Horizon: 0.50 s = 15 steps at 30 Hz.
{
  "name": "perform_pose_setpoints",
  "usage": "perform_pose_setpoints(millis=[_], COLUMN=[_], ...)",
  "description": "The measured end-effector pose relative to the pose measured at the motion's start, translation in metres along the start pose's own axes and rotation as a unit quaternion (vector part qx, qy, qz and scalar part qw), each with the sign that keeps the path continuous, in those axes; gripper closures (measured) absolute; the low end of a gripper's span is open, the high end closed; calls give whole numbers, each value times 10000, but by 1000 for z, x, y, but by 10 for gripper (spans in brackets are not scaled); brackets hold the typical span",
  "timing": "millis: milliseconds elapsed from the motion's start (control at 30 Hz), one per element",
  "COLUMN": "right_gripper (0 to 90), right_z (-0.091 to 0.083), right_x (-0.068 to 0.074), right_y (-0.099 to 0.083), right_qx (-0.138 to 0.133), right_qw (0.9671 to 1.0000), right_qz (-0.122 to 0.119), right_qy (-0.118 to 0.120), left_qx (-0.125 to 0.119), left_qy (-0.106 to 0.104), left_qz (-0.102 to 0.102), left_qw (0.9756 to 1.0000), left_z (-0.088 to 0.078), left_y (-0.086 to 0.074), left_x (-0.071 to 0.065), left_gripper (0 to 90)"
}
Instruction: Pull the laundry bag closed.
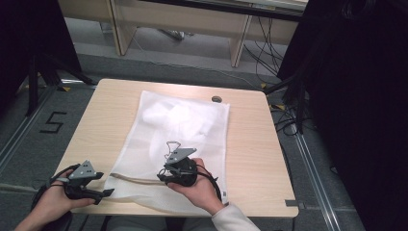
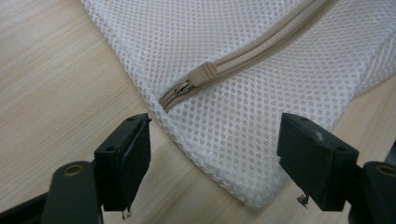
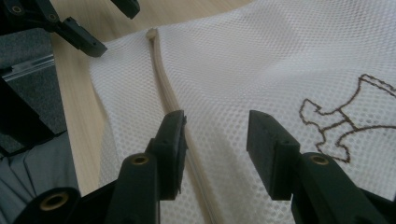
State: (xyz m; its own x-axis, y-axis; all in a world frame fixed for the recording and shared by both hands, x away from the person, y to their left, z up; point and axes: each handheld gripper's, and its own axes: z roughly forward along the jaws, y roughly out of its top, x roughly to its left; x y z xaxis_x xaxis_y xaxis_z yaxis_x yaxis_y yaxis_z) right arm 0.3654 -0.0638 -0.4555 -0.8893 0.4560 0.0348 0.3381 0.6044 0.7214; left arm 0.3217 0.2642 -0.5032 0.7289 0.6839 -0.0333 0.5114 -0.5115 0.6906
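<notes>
A white mesh laundry bag (image 1: pixel 207 139) lies flat on the wooden table (image 1: pixel 101 120), with something white bunched inside it (image 1: pixel 175 120). Its beige zipper (image 1: pixel 134 179) runs along the near edge; the zipper's pull (image 2: pixel 204 73) sits near the bag's left corner. My left gripper (image 1: pixel 105 184) is open just left of that corner, and the corner lies between its jaws (image 2: pixel 215 154). My right gripper (image 1: pixel 161 174) hovers open over the bag, its jaws (image 3: pixel 217 135) straddling the zipper (image 3: pixel 161 84). A brown stitched outline (image 3: pixel 334 121) marks the mesh.
A small dark round object (image 1: pixel 216 99) rests near the table's far edge. Black curtains (image 1: pixel 356 96) stand to the right, cables (image 1: pixel 284 115) trail on the floor, and a "5" mark (image 1: pixel 52 122) is on the floor at the left. The left gripper (image 3: pixel 74 28) appears far off in the right gripper view.
</notes>
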Motion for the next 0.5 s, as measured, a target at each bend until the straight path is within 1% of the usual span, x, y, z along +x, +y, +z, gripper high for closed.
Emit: perform_pose_setpoints(millis=[33, 100, 133, 167, 200, 233, 267, 300, 333, 400, 433, 467, 500], right_gripper=[578, 578, 578, 579, 578, 579, 579, 579, 579, 579, 578, 578, 578], right_z=[2, 5, 6, 9, 11, 10, 13, 13, 16, 17, 19, 22, 22], right_x=[1, 3, 3, 4, 5, 5, 6, 6, 7, 8, 9, 10, 10], right_y=[1, 3, 5, 6, 6, 8, 9, 11, 11, 13, 16, 17, 17], right_qx=[10, 24, 107, 60, 59, 118, 33, 123, 46, 47, 133, 44, 44], right_qw=[10000, 10000, 9999, 9999, 9999, 9999, 9999, 9998, 9999, 9999, 9997, 9998, 9998], right_qz=[22, -18, -64, -58, 4, -32, -34, -48, -53, -39, -74, -90, -90], right_qy=[14, 53, 110, 105, 108, 119, 129, 127, 122, 149, 184, 177, 177], left_qx=[0, 4, 4, 1, -1, -5, -5, 0, -3, -6, 9, -12, -12], left_qy=[1, -6, -6, 4, 6, 3, 3, 0, -2, -5, 33, 10, 10], left_qz=[2, 9, 9, 3, -3, -3, -4, 1, -6, -17, -10, -38, -38], left_qw=[10000, 10000, 10000, 10000, 10000, 10000, 10000, 10000, 10000, 10000, 10000, 10000, 10000], left_z=[0, 0, 0, 0, 0, 0, 0, 0, 0, 0, 0, 0, 0], left_y=[0, 0, 0, 0, 0, 0, 0, 0, 0, 0, 0, 0, 0], left_x=[0, 0, 0, 0, 0, 0, 0, 0, 0, 0, 0, 0, 0], left_gripper=[253, 255, 255, 257, 257, 257, 257, 257, 257, 257, 257, 257, 257])
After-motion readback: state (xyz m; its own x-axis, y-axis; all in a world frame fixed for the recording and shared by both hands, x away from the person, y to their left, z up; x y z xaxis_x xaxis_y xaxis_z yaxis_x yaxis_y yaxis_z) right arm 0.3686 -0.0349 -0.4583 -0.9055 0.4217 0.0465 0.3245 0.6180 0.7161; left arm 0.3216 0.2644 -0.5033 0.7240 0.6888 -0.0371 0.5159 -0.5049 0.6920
